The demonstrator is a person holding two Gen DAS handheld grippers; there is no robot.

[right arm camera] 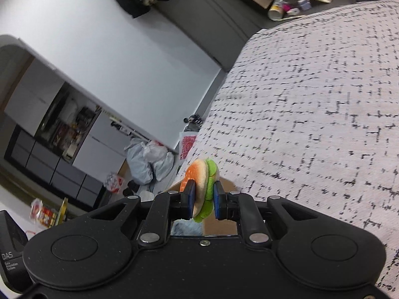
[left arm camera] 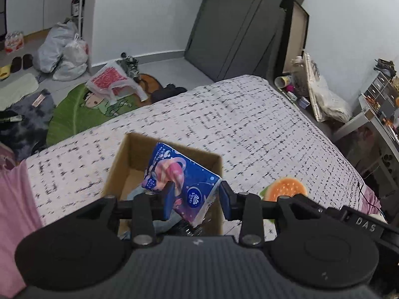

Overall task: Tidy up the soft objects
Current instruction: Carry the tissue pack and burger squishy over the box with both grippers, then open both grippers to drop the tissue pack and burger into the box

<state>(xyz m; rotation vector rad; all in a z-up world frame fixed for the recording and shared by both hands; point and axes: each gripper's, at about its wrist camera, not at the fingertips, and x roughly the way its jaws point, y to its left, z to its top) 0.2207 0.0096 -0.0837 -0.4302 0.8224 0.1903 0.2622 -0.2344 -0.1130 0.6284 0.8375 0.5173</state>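
Observation:
My left gripper (left arm camera: 197,194) holds a blue tissue pack (left arm camera: 182,177) with a pink planet print, tilted above an open cardboard box (left arm camera: 117,164) on the bed. Other soft items lie in the box, partly hidden. My right gripper (right arm camera: 202,198) is shut on a plush hamburger (right arm camera: 200,182) with an orange bun and green lettuce, held on edge above the bed. The same hamburger (left arm camera: 286,188) shows in the left wrist view, right of the box. A corner of the box (right arm camera: 219,224) shows under my right gripper.
The bed (left arm camera: 249,129) has a white cover with black dashes. A pink cloth (left arm camera: 15,211) lies at its left edge. The floor beyond holds a green leaf mat (left arm camera: 72,114), plastic bags (left arm camera: 62,49) and clothes. A cluttered desk (left arm camera: 379,109) stands at the right.

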